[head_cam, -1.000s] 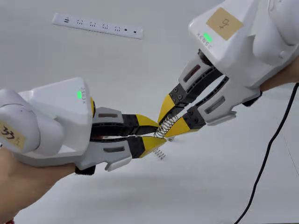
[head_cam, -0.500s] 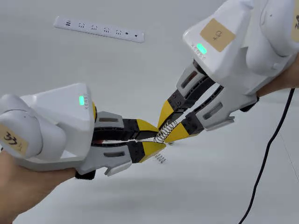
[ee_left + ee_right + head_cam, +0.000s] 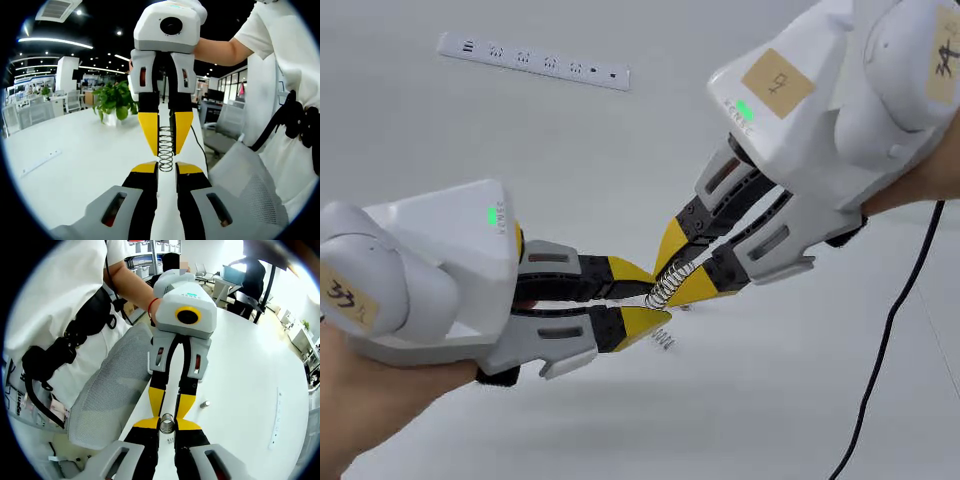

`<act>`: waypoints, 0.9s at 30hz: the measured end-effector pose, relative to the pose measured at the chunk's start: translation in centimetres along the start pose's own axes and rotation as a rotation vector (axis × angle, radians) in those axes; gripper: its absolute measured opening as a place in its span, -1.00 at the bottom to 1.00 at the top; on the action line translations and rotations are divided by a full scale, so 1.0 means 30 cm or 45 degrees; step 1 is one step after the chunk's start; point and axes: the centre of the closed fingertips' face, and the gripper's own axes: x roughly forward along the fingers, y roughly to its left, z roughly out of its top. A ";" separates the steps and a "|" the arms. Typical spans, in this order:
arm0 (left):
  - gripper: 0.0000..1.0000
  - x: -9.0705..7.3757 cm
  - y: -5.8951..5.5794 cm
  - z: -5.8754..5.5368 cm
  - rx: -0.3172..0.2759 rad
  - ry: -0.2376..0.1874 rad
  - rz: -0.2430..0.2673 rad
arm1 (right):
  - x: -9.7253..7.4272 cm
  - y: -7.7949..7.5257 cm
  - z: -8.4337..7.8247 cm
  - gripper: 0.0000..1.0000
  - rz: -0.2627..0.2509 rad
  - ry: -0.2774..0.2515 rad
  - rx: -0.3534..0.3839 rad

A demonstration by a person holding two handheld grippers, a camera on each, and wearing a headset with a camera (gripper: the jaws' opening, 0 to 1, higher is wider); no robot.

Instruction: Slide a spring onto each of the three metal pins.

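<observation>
Clamped on 1 spring [image 3: 665,284] with the right gripper [image 3: 672,278] jaws, up off the surface [image 3: 620,150]. Meeting the spring's end with the left gripper [image 3: 655,305], jaws pressed to a slit; cannot tell whether gripping anything. Just below, lying flat: 1 loose spring [image 3: 663,341].

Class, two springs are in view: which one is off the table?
The held spring, gripped between the right tongs above the table; the loose spring lies on it below them.
</observation>
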 end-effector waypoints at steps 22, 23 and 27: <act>-0.49 -0.146 0.081 -0.119 0.023 0.117 0.163 | 0.003 -0.092 -0.058 -0.86 -0.145 0.030 0.165; -0.48 -0.153 0.086 -0.124 0.020 0.120 0.170 | 0.006 -0.098 -0.064 -0.86 -0.153 0.033 0.173; -0.40 -0.195 0.115 -0.147 -0.001 0.123 0.223 | 0.019 -0.129 -0.099 -0.86 -0.186 0.052 0.216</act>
